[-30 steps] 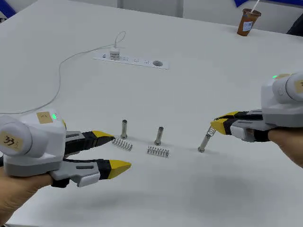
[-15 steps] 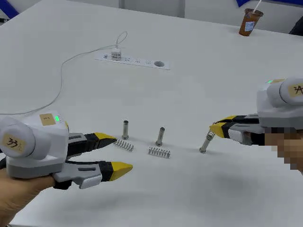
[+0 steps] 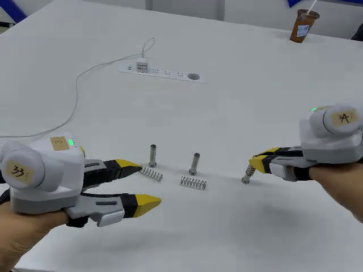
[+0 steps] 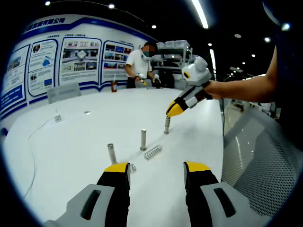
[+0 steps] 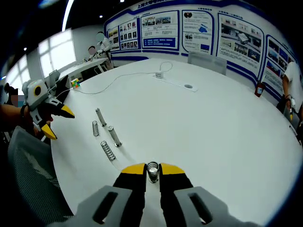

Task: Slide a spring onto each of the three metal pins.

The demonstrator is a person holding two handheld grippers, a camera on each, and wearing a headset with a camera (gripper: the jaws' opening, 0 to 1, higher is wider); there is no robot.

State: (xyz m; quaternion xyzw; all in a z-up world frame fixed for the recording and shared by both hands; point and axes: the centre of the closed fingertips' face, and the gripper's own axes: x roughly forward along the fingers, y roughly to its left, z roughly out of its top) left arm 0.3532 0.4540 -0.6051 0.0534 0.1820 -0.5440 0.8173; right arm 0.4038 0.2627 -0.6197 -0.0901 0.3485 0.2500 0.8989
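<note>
Three metal pins stand in a row on the white table: the left pin [image 3: 152, 154], the middle pin [image 3: 194, 163] and the right pin [image 3: 247, 174], which leans. My right gripper [image 3: 255, 162] is shut on a spring [image 5: 152, 171] that sits over the top of the right pin. Two loose springs lie flat, one [image 3: 151, 173] by the left pin and one [image 3: 193, 182] in front of the middle pin. My left gripper [image 3: 145, 182] hovers open, just left of the left pin, with nothing between its jaws [image 4: 157, 168].
A white power strip [image 3: 161, 73] with a plugged-in cable [image 3: 76, 85] lies further back on the table. A drink cup [image 3: 303, 25] stands at the far right corner. A person [image 4: 142, 61] works at another table far behind.
My right gripper has sunk lower and the spring has gone down with it on the right pin. The left gripper has hardly moved; the camera shifted a little.
</note>
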